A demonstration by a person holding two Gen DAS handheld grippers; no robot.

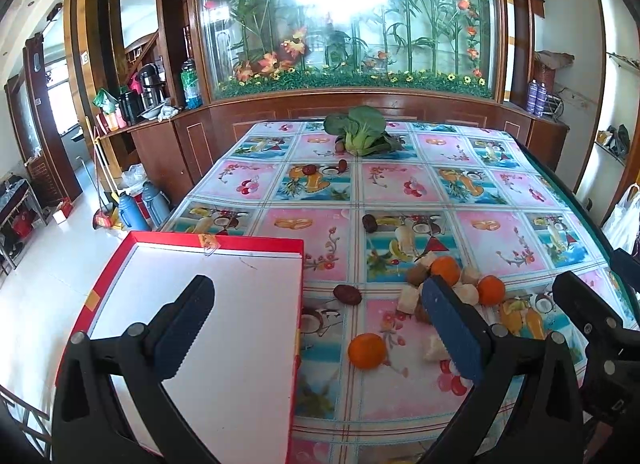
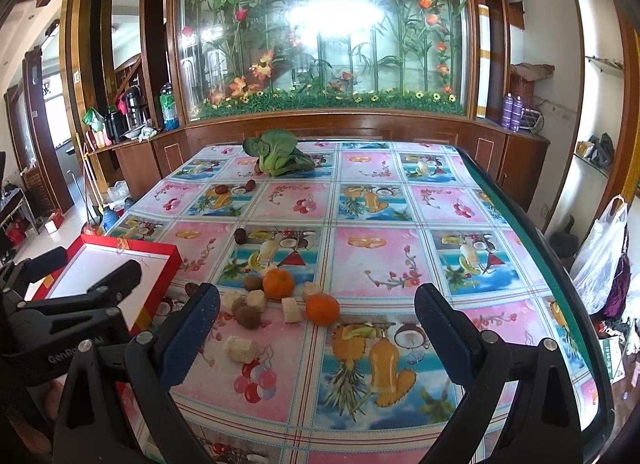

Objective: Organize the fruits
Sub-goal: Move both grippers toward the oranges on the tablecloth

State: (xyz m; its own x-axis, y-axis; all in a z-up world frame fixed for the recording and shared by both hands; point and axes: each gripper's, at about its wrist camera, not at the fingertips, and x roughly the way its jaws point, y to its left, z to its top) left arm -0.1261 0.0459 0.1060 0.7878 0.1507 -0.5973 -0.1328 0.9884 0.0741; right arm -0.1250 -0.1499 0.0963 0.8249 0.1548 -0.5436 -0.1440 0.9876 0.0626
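Counter point(image 2: 360, 248): patterned cloth, fruit scattered.
Red box point(image 1: 208, 304), near left: white inside bare; nothing sorted yet.
Leafy greens point(image 2: 280, 156), far centre.
Left tool point(image 1: 316, 320): spread wide, carrying nothing.
Right tool point(image 2: 316, 338): spread wide, carrying nothing.
Oranges point(image 2: 279, 284), three, near centre.
Pale chunks point(image 2: 291, 309), brown fruits point(image 2: 247, 317), dark dates point(image 1: 347, 294): loose, all left to gather.

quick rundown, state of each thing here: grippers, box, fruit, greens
left gripper: open, holding nothing
right gripper: open, holding nothing
red box: open, nothing inside
oranges: three, loose on the table
pale fruit chunks: scattered around the oranges
dark dates: lying singly on the cloth
leafy greens: lying at the far end of the table
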